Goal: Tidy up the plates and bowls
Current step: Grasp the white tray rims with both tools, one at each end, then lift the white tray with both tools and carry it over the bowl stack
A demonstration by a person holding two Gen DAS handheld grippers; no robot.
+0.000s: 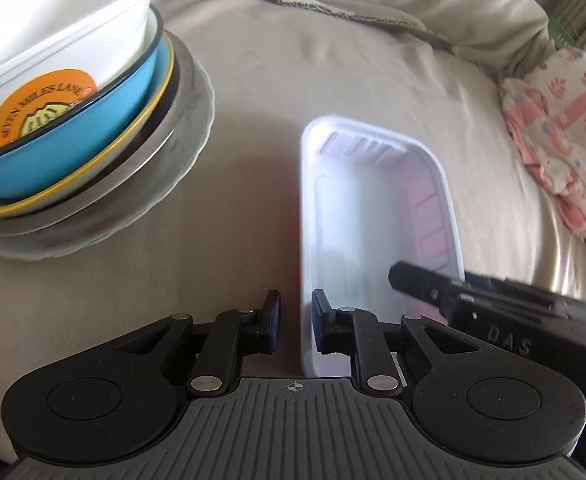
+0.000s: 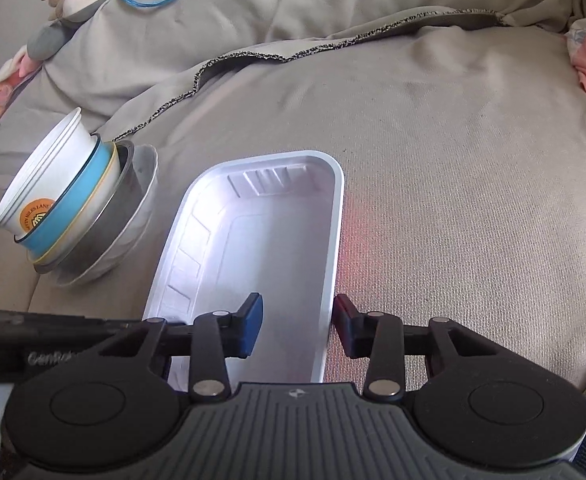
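**Both claws straddle the rims of a white tray**

The left gripper [image 1: 296, 320] stands with its fingers a narrow gap apart, astride the left long rim of the white rectangular foam tray [image 1: 373, 216]: one pad lies outside the rim, the other inside the tray, and whether they actually press the wall cannot be told. The right gripper [image 2: 297, 322] is spread wider, its left blue-faced finger [image 2: 251, 320] inside the tray [image 2: 261, 248] and its right finger outside, just beside the right long rim. The tray runs forward from both claws and lies on the beige fabric-covered cushion [image 1: 333, 80].

Ahead and to the left of the left claw sits the stack of dishes [image 1: 89, 160]: a white plastic tub with an orange round label [image 1: 41, 108] on top, nested in a blue bowl [image 1: 65, 168], over a yellow-rimmed plate, a metal dish and a white scalloped plate at the bottom. From the right claw the same stack [image 2: 81, 216] is forward and left, near the tray but not touching it.

A pink patterned cloth [image 1: 561, 136] lies far right of the left claw.
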